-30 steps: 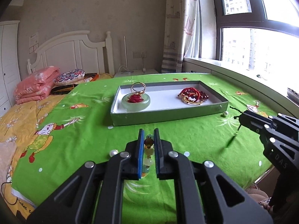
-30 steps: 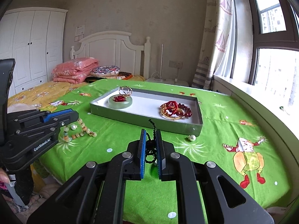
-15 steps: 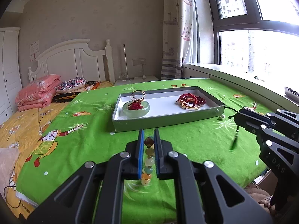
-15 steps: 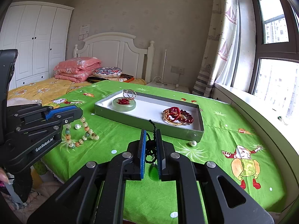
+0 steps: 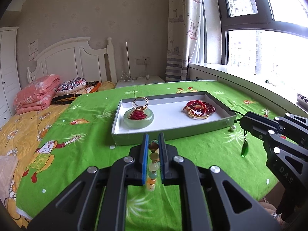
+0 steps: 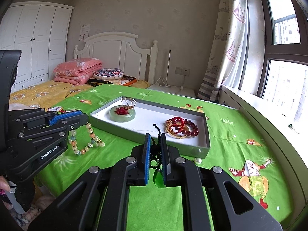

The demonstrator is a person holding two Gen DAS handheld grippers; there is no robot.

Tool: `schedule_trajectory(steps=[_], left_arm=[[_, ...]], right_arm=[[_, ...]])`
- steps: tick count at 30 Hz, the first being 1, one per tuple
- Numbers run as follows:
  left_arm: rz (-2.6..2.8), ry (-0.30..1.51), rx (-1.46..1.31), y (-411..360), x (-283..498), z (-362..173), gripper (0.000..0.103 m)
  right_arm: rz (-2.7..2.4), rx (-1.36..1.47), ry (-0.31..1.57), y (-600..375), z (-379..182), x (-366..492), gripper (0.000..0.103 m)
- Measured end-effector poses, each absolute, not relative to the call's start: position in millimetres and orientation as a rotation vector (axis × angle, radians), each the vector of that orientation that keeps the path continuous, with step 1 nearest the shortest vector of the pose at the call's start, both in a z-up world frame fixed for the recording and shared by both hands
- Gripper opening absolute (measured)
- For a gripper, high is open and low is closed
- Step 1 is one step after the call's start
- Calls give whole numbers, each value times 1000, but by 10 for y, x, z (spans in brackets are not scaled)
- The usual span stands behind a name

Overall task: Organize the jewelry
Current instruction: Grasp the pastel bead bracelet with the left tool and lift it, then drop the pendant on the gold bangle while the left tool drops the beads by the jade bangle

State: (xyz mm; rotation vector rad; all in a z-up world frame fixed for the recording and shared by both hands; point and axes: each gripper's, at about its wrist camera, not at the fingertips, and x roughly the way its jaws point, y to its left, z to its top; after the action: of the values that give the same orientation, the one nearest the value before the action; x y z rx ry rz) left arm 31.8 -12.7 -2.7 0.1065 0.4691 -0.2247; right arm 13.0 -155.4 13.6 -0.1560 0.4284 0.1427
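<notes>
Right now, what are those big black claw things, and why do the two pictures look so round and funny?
They are two grabbing tools that a person holds, one in each hand. Each tool has a small wide-eyed camera that looks out along its fingers, which is why the room bends. One picture comes from the left tool, the other from the right.

The left gripper is shut on a string of pale beads, which hangs down in a loop. The right gripper is shut on a black cord necklace with a green pendant dangling below.

Under them is a bed with a green sheet. On it lies a grey tray holding a pale green ring dish with gold rings, and a pile of red bead bracelets. A loose pearl lies beside the tray.
</notes>
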Motion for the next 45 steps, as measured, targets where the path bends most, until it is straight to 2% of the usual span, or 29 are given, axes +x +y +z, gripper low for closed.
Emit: schedule_trajectory(steps=[19, 30, 39, 40, 41, 42, 43, 44, 45], left_arm=[[-232, 558, 81, -393, 1502, 366, 10], [-187, 673, 68, -527, 2150, 268, 10], [-159, 742, 53, -531, 2353, 85, 10], [-162, 737, 62, -539, 2337, 88, 12], [-168, 737, 68, -541, 2328, 87, 18], [-170, 735, 70, -540, 2315, 91, 22], [-166, 727, 70, -533, 2299, 101, 34], [-161, 717, 70, -531, 2283, 109, 39], [-158, 712, 70, -530, 2279, 115, 39]], right_arm=[[126, -119, 549, -1579, 282, 1223, 10], [65, -90, 657, -1654, 146, 1864, 10], [44, -56, 717, -1758, 17, 2003, 13], [43, -57, 720, -1763, 12, 1998, 14], [43, -55, 722, -1773, 14, 1994, 23], [44, -47, 718, -1788, 17, 1982, 37], [45, -40, 711, -1799, 24, 1968, 42], [42, -42, 707, -1802, 34, 1953, 43], [41, -47, 705, -1792, 42, 1931, 43]])
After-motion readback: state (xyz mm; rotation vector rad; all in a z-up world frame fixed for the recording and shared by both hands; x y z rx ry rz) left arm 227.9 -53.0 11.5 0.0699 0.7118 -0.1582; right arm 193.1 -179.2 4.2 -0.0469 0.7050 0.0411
